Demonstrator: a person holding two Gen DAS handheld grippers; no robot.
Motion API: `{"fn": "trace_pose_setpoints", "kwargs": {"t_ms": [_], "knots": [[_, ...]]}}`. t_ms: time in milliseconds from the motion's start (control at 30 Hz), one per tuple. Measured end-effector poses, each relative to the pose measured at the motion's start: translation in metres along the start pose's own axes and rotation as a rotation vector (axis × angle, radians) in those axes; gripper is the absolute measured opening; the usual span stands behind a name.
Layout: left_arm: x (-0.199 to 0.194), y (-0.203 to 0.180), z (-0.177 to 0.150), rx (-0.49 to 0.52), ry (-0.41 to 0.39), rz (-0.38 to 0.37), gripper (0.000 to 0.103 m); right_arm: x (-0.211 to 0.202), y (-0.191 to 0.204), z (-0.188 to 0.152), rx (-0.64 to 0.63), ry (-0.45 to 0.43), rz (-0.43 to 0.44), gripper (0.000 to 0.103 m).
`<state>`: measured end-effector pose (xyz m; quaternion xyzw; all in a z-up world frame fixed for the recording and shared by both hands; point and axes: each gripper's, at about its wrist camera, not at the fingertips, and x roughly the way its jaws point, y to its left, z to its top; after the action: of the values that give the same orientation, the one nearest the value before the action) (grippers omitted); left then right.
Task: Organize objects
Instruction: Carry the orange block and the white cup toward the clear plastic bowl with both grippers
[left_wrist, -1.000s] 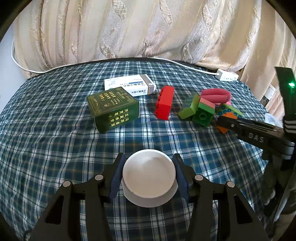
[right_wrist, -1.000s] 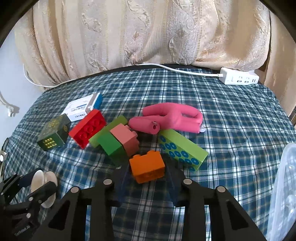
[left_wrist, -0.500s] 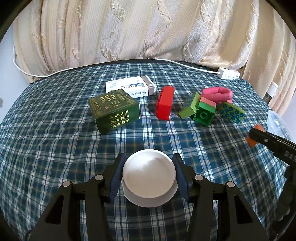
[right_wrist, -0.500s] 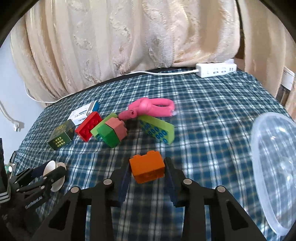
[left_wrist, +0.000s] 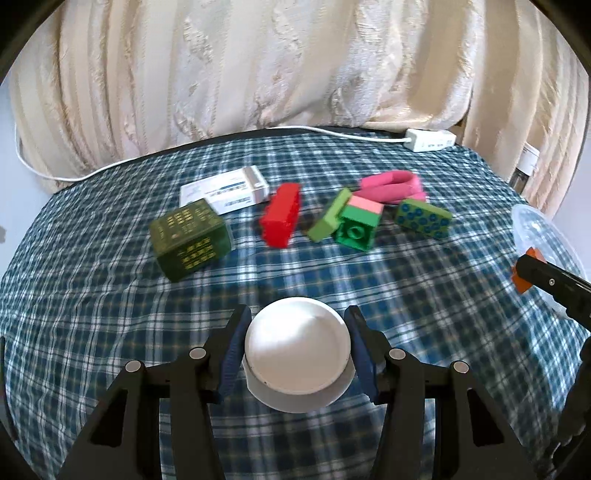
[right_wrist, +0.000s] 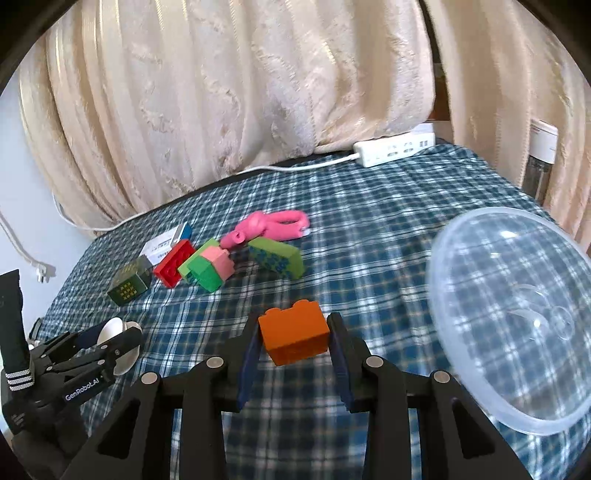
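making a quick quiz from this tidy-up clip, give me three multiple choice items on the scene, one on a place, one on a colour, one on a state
1. Where does the clear plastic bowl stand relative to the pile of toy blocks, in the right wrist view?
A. to the right of it
B. behind it, against the curtain
C. to the left of it

2. What colour is the toy block between the fingers of the right gripper?
A. red
B. orange
C. blue

3. What state is the left gripper in?
A. open and bare
B. shut on the dark green box
C. shut on a round white cap

Answers:
1 A, the bowl fills the right side while the blocks lie at centre left.
2 B, the block between the pads is plain orange.
3 C, both pads press the white cap's sides.
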<state>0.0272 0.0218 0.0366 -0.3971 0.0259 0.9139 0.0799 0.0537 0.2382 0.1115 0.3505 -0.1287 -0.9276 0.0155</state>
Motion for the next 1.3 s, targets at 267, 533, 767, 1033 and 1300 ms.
{"fn": "trace_pose_setpoints", "kwargs": {"t_ms": [267,533,767,1033,1300], "knots": [[-0.011,-0.044,0.006,0.080,-0.026,-0.024,0.053,-0.031,-0.035,-0.004,0.058,-0.060,-0.035,0.038],[-0.015,-0.086,0.014,0.139,-0.039,-0.071,0.053,-0.061,-0.075,-0.011,0.113,-0.103,-0.097,0.038],[-0.018,-0.115,0.023,0.191,-0.043,-0.108,0.053,-0.073,-0.110,-0.014,0.175,-0.124,-0.155,0.038],[-0.014,-0.149,0.033,0.242,-0.026,-0.164,0.053,-0.080,-0.138,-0.015,0.216,-0.132,-0.189,0.038],[-0.007,-0.191,0.046,0.303,-0.024,-0.212,0.053,-0.079,-0.157,-0.014,0.226,-0.128,-0.200,0.038]]}}
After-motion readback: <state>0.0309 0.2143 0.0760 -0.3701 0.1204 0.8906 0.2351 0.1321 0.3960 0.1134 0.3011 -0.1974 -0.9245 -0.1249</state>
